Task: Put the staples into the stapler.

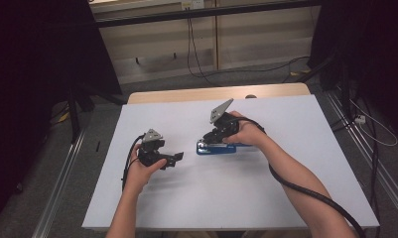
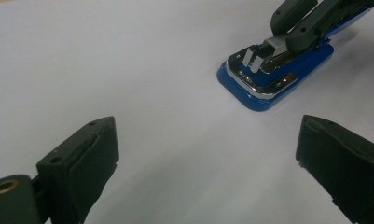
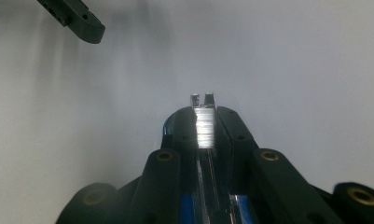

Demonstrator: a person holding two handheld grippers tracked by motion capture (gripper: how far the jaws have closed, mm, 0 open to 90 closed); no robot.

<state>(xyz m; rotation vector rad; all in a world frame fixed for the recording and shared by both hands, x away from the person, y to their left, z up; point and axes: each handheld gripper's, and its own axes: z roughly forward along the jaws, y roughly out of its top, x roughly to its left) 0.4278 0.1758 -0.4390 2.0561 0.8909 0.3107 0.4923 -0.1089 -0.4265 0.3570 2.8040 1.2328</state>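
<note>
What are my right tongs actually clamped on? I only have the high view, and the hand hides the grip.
Observer: In the right gripper view, the right tongs are shut from both sides on the silver metal rail of the blue stapler.
Operator: Is the stapler's base lifted?
Observer: No. The left gripper view shows its blue base lying flat on the white table.
Operator: And the left tongs?
Observer: The left tongs are wide open with nothing between them. They point toward the stapler's front end and are clear of it.
</note>
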